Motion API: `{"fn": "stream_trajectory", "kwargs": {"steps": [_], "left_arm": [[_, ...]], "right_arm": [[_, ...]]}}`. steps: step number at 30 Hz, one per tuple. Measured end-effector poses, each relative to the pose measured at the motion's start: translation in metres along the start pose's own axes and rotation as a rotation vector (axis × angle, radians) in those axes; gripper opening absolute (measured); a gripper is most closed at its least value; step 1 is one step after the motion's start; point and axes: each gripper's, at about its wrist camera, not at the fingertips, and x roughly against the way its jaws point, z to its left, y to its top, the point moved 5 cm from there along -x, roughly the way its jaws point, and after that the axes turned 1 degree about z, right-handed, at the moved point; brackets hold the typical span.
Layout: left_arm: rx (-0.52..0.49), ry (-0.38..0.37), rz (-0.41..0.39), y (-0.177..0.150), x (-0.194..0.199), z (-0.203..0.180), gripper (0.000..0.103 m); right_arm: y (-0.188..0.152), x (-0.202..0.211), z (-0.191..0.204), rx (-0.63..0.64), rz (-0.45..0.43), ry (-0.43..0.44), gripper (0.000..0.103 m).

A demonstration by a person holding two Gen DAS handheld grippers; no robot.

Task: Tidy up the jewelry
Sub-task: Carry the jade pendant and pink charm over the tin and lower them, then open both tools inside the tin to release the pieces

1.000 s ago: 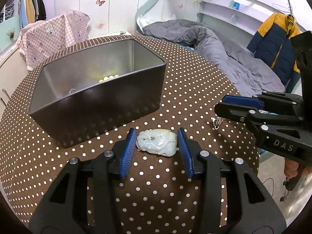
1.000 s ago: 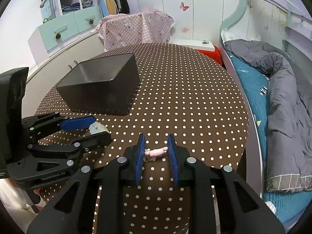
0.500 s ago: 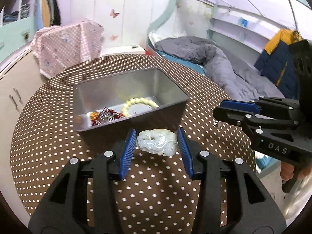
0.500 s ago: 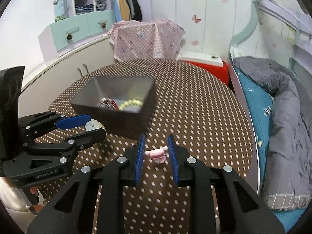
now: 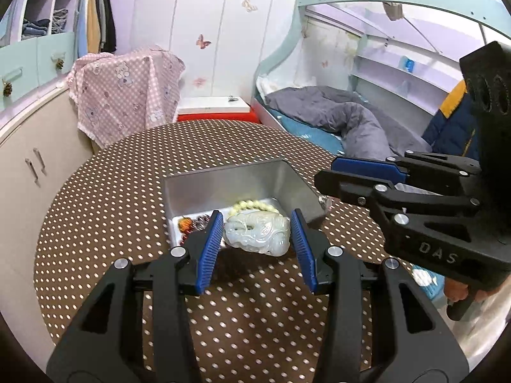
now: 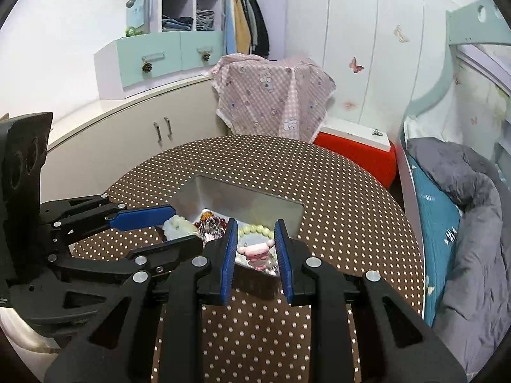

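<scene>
Left gripper [image 5: 257, 234] clamps pale jade carving [image 5: 258, 232], frame centre, over metal box [image 5: 223, 182]; right gripper [image 6: 255, 249] clamps pink charm [image 6: 255, 252] over bead bracelet [image 6: 255, 231].

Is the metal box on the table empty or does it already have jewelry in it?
Not empty. The metal box already holds a pale bead bracelet and a reddish beaded piece on its floor.

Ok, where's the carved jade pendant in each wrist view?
Left wrist: jade pendant at centre, between the left gripper's blue fingers.
Right wrist: pendant left of centre, in that same gripper.
Shared landmark: the metal box holding the pale bead bracelet.
</scene>
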Motion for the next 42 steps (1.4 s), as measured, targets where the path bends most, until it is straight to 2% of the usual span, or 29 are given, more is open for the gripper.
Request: {"fn": "stream_trajectory", "kwargs": {"steps": [14, 18, 21, 23, 25, 37, 42], "left_arm": [[0.043, 0.054, 0.037, 0.000, -0.024, 0.020, 0.044], [0.042, 0.064, 0.017, 0.003, -0.023, 0.022, 0.044], [0.040, 0.073, 0.008, 0.005, -0.022, 0.024, 0.054], [0.043, 0.085, 0.006, 0.006, -0.022, 0.028, 0.060], [0.050, 0.091, 0.008, 0.006, -0.022, 0.031, 0.063], [0.050, 0.112, 0.026, 0.005, -0.026, 0.034, 0.068], [0.063, 0.129, 0.023, 0.004, -0.022, 0.037, 0.073]], "right_arm": [[0.000, -0.031, -0.008, -0.024, 0.059, 0.022, 0.022], [-0.001, -0.036, -0.010, -0.033, 0.070, 0.024, 0.022], [0.000, -0.038, -0.013, -0.041, 0.072, 0.006, 0.034], [0.001, -0.038, -0.017, -0.058, 0.070, -0.009, 0.045], [0.000, -0.037, -0.022, -0.075, 0.067, -0.011, 0.050], [-0.005, -0.035, -0.026, -0.087, 0.069, -0.016, 0.052], [-0.006, -0.031, -0.027, -0.094, 0.065, -0.022, 0.055]]}}
